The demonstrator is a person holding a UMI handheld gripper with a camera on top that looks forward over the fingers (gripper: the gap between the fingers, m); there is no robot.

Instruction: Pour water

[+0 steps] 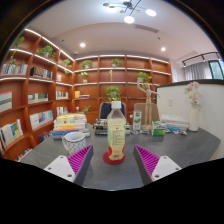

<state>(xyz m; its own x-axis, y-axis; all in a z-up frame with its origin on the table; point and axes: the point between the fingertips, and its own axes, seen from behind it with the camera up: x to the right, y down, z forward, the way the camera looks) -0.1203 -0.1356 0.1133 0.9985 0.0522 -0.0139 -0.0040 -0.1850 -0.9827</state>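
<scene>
Gripper view: gripper [112,166] spread wide, pads [148,160] gripping nothing. Water bottle [117,133] upright on a red coaster [114,156] on the grey table [185,148], just ahead of the fingers, centred between them; a pale cup [75,141] to its left. Best advanced straight, level, closing around the bottle's mid-body, label height, without nudging it over.

Clear glossy plastic bottle [116,132] on a smooth matt grey table [110,175].

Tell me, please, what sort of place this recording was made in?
Probably an office lounge or reading room: long wooden wall shelves hold books and plants, and a clear plastic water bottle stands on a grey table, beyond the open gripper.
</scene>
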